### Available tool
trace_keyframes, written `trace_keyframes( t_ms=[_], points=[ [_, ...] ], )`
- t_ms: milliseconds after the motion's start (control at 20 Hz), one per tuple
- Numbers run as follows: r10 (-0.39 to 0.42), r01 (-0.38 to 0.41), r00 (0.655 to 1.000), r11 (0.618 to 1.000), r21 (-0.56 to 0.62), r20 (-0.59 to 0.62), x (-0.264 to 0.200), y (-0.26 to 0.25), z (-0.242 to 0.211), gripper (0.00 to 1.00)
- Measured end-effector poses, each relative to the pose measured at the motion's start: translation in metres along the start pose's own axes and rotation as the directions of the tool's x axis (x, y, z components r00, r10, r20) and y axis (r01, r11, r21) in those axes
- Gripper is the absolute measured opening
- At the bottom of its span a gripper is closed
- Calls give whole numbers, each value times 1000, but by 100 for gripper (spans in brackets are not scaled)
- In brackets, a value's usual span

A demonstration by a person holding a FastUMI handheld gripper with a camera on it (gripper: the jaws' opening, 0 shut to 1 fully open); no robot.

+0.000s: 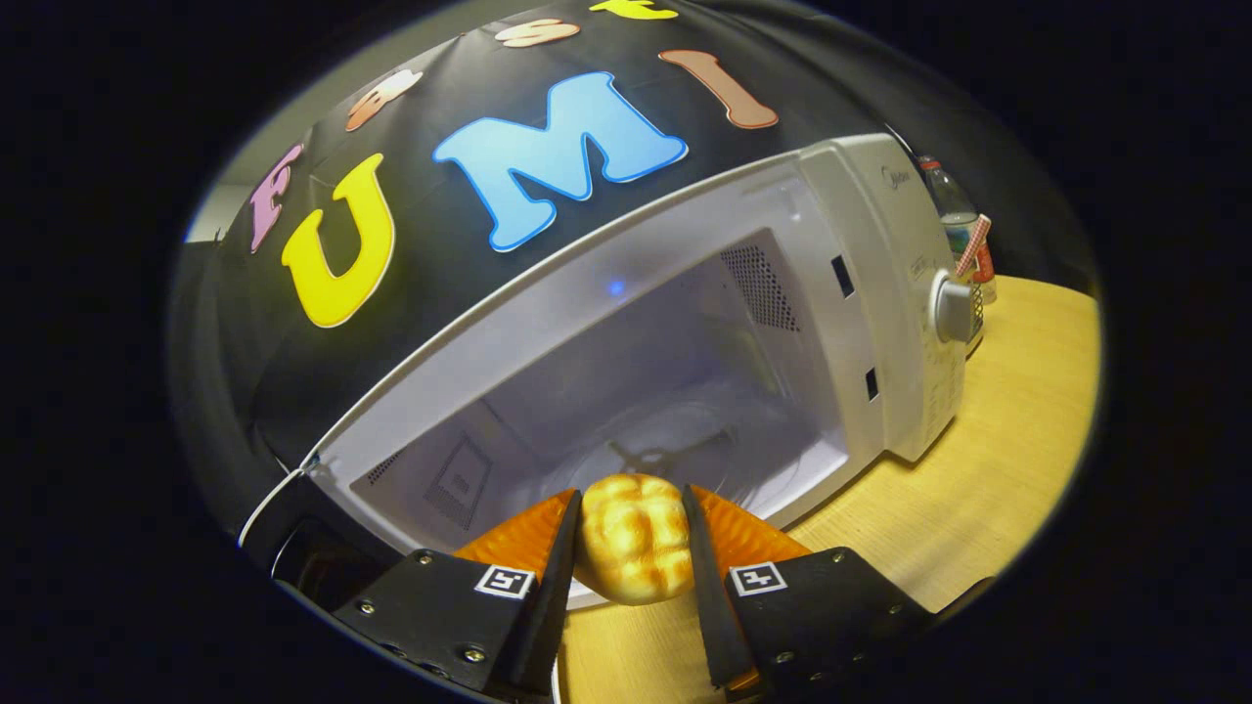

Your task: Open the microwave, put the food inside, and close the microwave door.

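Observation:
A golden bread bun (634,538) with a criss-cross crust sits between my two fingers, and my gripper (631,518) is shut on it. Just beyond the bun stands the white microwave (880,293), tilted in my view, with its cavity (636,401) open toward me. The glass turntable (675,455) lies on the cavity floor right ahead of the bun. The door (293,538) hangs swung out to the left of my fingers, seen edge on. A round knob (951,306) is on the control panel to the right of the cavity.
The microwave stands on a light wooden table (988,469), which stretches out to the right of my fingers. A bottle with a label (963,235) stands behind the microwave's right side. Black cloth forms the wall behind.

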State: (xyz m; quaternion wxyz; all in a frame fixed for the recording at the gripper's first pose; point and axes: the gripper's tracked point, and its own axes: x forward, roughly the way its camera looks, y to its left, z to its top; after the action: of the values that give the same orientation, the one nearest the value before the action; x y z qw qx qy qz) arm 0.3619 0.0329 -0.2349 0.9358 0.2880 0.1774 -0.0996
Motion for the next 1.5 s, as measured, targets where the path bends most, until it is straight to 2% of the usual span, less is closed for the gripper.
trace_keyframes(
  t_ms=[450, 500, 600, 750, 800, 900, 1200, 1500],
  points=[
    [-19, 17, 1000, 998, 60, 22, 44, -6, -3, 58],
    [-18, 16, 999, 998, 62, 29, 46, -6, -3, 61],
    [-14, 11, 999, 998, 65, 35, 50, -6, -2, 61],
    [-5, 2, 999, 998, 65, 46, 52, -6, 0, 71],
    [-14, 11, 999, 998, 63, 41, 52, -8, -1, 81],
    [-1, -1, 999, 998, 57, 41, 48, -6, 0, 99],
    [26, -25, 998, 1000, -18, 51, 18, 4, 12, 98],
    [67, -50, 994, 980, -192, 85, -51, 16, 36, 98]
  ],
)
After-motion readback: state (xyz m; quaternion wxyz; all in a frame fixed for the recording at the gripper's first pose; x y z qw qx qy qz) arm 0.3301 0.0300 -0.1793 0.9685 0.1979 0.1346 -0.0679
